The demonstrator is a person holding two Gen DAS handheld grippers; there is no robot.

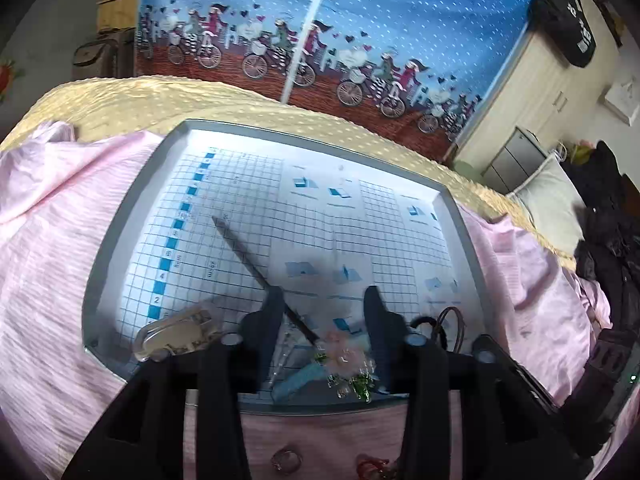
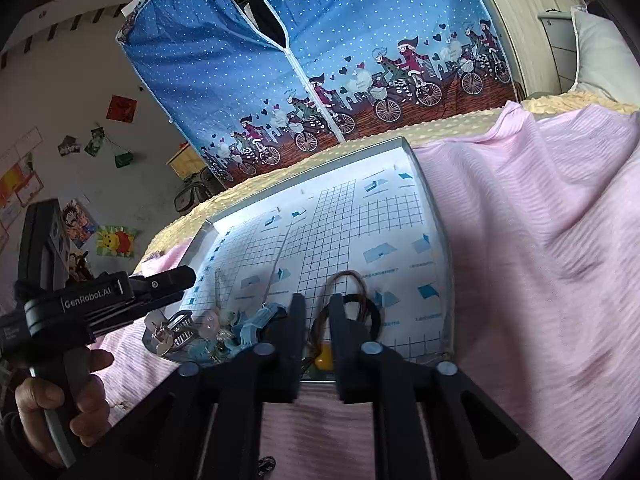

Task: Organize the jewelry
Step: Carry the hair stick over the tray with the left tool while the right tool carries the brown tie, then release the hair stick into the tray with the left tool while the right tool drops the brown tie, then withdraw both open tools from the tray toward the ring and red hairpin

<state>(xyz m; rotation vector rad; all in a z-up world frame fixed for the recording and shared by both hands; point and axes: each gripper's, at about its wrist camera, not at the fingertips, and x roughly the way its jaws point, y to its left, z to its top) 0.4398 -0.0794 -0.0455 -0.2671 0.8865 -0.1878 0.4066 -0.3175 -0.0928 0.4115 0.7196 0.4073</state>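
right gripper [image 2: 318, 312] jaws narrowly apart | over brown cord [image 2: 352, 280] | tray [image 2: 442, 236] near edge

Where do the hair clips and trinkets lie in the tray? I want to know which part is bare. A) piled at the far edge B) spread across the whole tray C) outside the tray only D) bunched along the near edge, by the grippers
D: the clear hair clip, the pink flower piece and the brown cord loop crowd the near edge of the tray, and the far grid sheet looks bare.
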